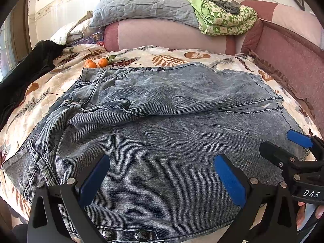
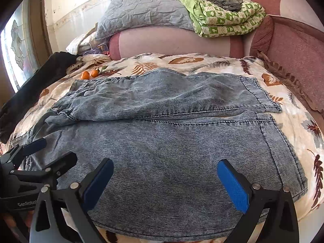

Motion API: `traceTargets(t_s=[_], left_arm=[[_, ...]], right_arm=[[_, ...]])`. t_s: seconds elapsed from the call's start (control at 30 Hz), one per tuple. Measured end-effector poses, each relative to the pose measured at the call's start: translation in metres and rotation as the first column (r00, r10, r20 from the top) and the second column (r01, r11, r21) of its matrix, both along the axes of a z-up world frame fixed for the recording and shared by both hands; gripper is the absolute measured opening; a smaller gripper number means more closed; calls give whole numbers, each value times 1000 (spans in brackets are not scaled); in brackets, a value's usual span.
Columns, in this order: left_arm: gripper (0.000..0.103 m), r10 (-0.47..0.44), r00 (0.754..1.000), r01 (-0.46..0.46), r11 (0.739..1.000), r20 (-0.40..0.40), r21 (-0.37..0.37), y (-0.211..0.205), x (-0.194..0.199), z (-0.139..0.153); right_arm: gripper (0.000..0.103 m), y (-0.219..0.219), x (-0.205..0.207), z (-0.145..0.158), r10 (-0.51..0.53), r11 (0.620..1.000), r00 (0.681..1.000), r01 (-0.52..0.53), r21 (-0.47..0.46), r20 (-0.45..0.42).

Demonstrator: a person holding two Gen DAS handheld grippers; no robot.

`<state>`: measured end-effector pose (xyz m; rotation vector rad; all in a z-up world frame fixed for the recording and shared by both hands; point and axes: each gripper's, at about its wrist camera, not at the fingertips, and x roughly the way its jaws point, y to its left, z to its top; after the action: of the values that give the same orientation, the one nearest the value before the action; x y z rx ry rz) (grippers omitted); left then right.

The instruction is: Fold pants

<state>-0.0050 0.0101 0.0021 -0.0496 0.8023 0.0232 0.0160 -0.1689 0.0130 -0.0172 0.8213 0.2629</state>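
Two grippers hang over the pants (image 1: 162, 133), which lie spread flat on a leaf-print bedspread (image 1: 166, 57), one half folded over the other. The left gripper (image 1: 162, 180) has its blue fingers (image 1: 229, 180) wide apart, holding nothing, with denim between and beyond the tips. The right gripper (image 2: 165, 184) is likewise spread and empty, just right of the left one. Beyond the fingertips, past the pants, two oranges (image 1: 96, 63) sit on the bedspread; a dark garment (image 1: 28, 68) lies far left. Further off, a grey pillow (image 1: 141, 4) and a green quilt (image 1: 222, 18) rest on a pink sofa back (image 1: 168, 36). Nothing lies on the denim. Readable writing: "DAS" on the right gripper's body, "GenRobo" on the left's.
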Motion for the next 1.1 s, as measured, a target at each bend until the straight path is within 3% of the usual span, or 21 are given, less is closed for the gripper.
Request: traceTargets(t_s=[1.1], left_arm=[[103, -4, 1000, 4, 1000, 0, 4, -2, 0, -1]], right_arm=[[103, 1, 0, -4, 5, 1000, 1000, -5, 2, -11]])
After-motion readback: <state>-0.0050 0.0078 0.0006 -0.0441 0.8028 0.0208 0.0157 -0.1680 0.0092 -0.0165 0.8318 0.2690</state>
